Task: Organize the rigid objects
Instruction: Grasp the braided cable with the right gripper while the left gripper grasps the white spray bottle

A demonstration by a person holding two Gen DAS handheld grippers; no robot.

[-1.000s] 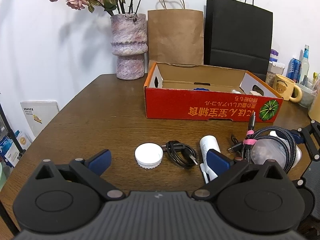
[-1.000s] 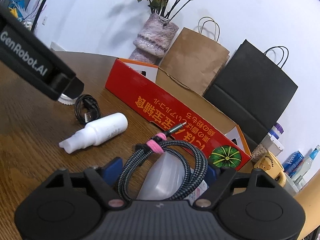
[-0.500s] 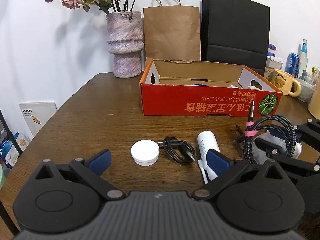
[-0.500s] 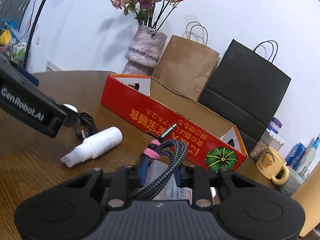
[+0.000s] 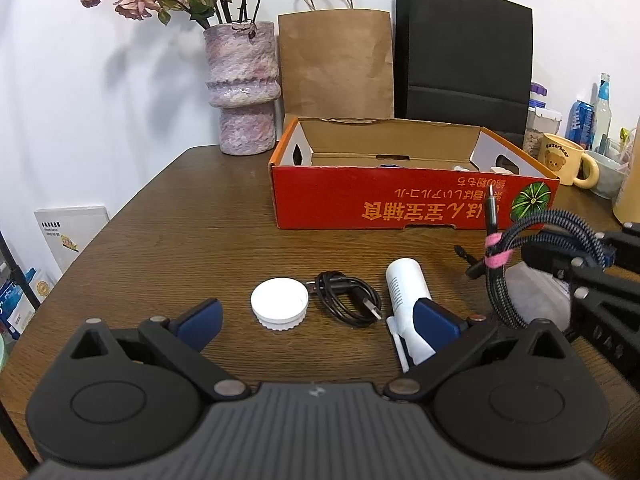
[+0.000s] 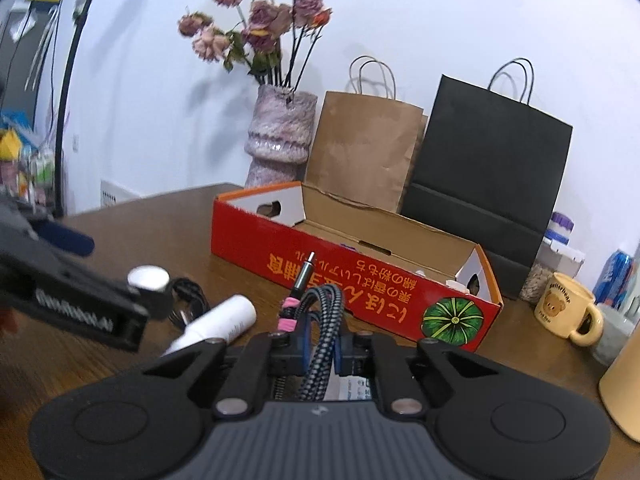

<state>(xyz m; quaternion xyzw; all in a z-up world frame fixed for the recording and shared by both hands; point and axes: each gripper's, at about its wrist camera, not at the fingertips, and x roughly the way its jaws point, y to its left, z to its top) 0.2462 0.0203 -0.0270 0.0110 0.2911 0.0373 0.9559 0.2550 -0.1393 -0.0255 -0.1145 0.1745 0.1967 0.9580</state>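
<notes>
From the left wrist camera, the left gripper point(image 5: 316, 322) hung low over the brown wooden table point(image 5: 192, 220) with its jaws spread wide and nothing between them. Its blue pads looked smooth and flat. Just past them lay three things in a row: a round white cap point(image 5: 279, 309) with a ridged edge on the left, a small black cable point(image 5: 347, 304) rolled in a loose loop in the middle, and a smooth white spray bottle point(image 5: 408, 298) lying on its side on the right. Farther back stood the red cardboard box point(image 5: 400, 204), open on top, with orange writing and a green pumpkin picture. At the right edge the right gripper point(image 5: 560, 258) held a braided cable point(image 5: 504, 268) up off the table.

From the right wrist camera, the right gripper point(image 6: 320, 350) was squeezed tight on the braided cable point(image 6: 320, 332). The cable was a thick woven cord, grey and black, coiled in a ring and tied with a pink band. Its metal plug stuck up toward the box. The red box point(image 6: 320, 264) sat just beyond, a little to the right, and its inside was plain brown card.

This looked like the step of lifting the braided cable to put it away. The next move would probably be to carry it over the near wall of the box, high enough that the hanging loop does not catch, and then let go. The cap, black cable and spray bottle were not yet in the box.
</notes>
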